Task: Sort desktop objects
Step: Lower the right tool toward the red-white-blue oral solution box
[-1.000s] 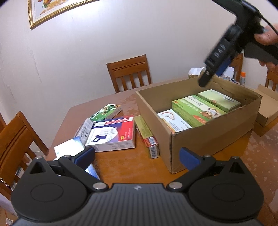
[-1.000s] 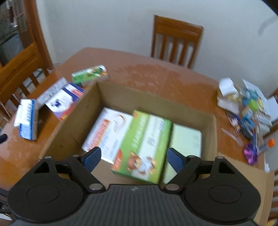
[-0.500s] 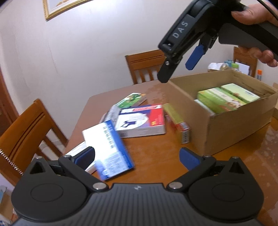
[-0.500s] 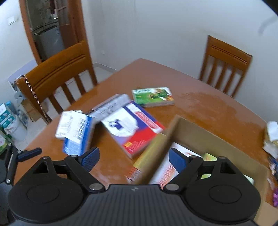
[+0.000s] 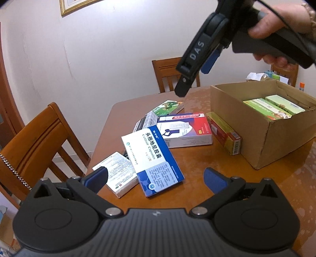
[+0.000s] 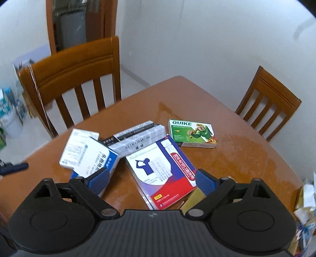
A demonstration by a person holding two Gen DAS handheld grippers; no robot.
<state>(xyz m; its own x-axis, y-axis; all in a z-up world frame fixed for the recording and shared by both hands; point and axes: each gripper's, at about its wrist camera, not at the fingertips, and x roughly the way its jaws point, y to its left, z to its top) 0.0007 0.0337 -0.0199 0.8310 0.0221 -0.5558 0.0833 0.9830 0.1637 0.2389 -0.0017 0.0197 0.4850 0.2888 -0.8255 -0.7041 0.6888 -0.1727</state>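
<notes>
Several medicine boxes lie loose on the brown table: a blue-and-white capsule box (image 5: 152,160) (image 6: 88,156), a white box (image 5: 116,174), a red, blue and white box (image 5: 185,128) (image 6: 162,170), a green QUIKE box (image 5: 167,107) (image 6: 191,133), a grey box (image 5: 144,122) (image 6: 138,136) and a long yellow-red box (image 5: 225,132) (image 6: 192,199). A cardboard box (image 5: 256,134) holds green boxes (image 5: 266,108). My left gripper (image 5: 157,178) is open, low before the capsule box. My right gripper (image 6: 153,179) (image 5: 195,77) hovers above the red, blue and white box; its jaws are opening and grip nothing.
Wooden chairs (image 6: 75,79) (image 6: 266,106) stand at the table's far sides against a white wall. A heap of small packets (image 6: 304,207) lies at the right edge. A hand (image 5: 276,21) holds the right gripper's handle. A framed picture (image 5: 79,6) hangs high.
My right gripper has swung left from above the cardboard box to above the loose boxes, its jaws a little wider. The left view has shifted left, bringing the capsule box and white box close.
</notes>
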